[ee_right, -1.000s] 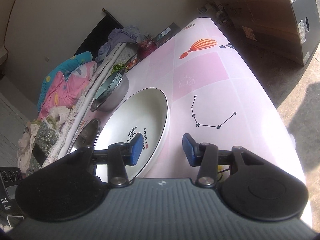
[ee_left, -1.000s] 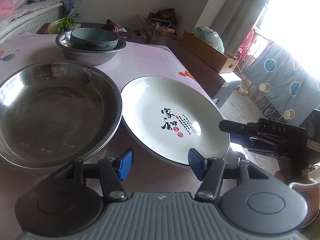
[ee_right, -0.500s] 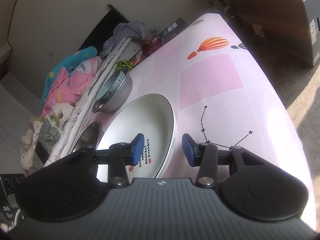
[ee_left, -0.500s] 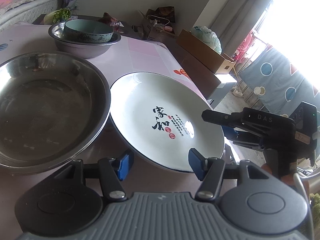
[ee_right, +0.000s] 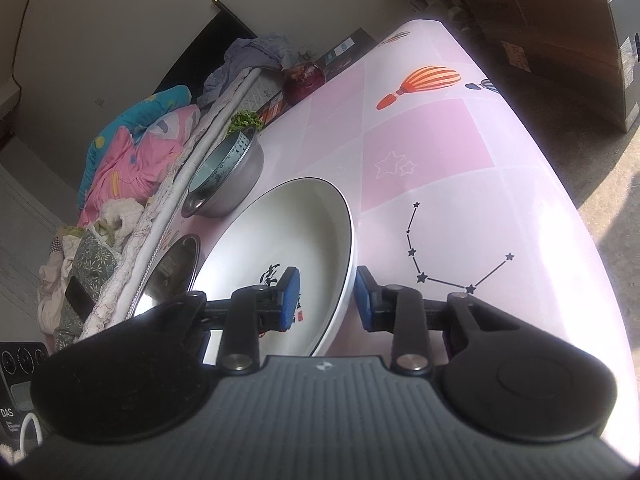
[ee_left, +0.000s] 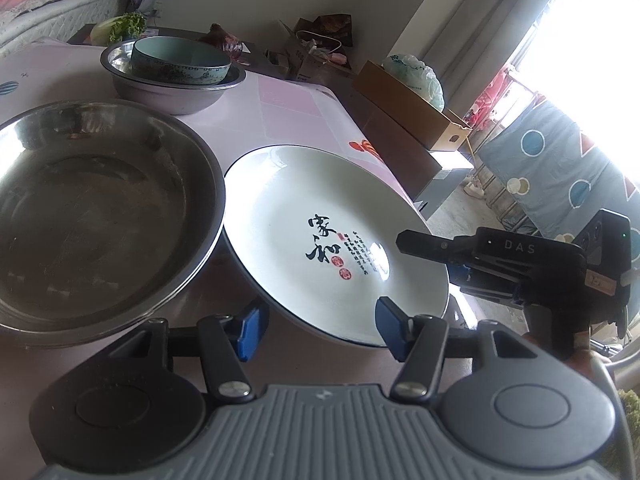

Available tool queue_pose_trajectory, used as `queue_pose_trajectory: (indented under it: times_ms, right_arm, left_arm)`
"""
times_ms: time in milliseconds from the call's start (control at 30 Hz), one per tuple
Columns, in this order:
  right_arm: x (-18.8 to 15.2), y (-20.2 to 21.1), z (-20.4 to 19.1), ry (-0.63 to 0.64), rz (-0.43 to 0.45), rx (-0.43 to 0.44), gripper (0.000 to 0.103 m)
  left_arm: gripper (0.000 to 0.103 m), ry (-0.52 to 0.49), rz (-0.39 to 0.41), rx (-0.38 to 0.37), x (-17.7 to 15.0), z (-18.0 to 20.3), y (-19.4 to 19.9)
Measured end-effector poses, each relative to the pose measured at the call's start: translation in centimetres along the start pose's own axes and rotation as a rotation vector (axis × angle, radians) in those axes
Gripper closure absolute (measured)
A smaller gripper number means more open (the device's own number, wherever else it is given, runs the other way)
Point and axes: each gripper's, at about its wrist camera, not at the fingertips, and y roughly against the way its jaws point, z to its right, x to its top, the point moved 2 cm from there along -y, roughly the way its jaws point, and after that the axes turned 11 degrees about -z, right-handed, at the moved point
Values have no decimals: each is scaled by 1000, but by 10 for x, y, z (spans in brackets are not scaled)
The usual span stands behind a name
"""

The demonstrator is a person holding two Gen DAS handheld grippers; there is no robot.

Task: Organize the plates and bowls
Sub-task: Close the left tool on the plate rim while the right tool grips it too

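A white plate with black calligraphy lies on the pink table, its left edge tucked under the rim of a large steel basin. My right gripper is closing on the plate's right rim: one pad lies over the inside, the other against the outside. In the left wrist view, the right gripper reaches in from the right. My left gripper stands open at the plate's near rim, holding nothing. A teal bowl sits inside a smaller steel bowl at the back.
The table's right edge runs close beside the plate, with floor below. Cardboard boxes stand past the far corner. A bed with bedding lines the table's left side. A red jar and greens sit at the far end.
My right gripper moved in along the plate and its jaws narrowed around the rim. The left gripper stayed in place, open.
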Motion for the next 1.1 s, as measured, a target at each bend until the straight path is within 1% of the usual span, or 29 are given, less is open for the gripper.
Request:
queue_pose_trajectory:
  times_ms: [100,500,800,1100]
  right_arm:
    - [-4,3,1,-6,-7,1,82]
    - [-42,20,-15,-1,-29,-29,82]
    - [-79,36,-26,-20,-17,-48,82]
    - [-115,50,-38,-51,7,-66,82]
  left_arm:
    - [44,7,1,1,0,-2,1]
    - [43,-4,-6,2,-6,-7,9]
    - [43,-30,-27,-26,-22,-9,19]
    - [44,-72,-65,-72,-42,-14,34]
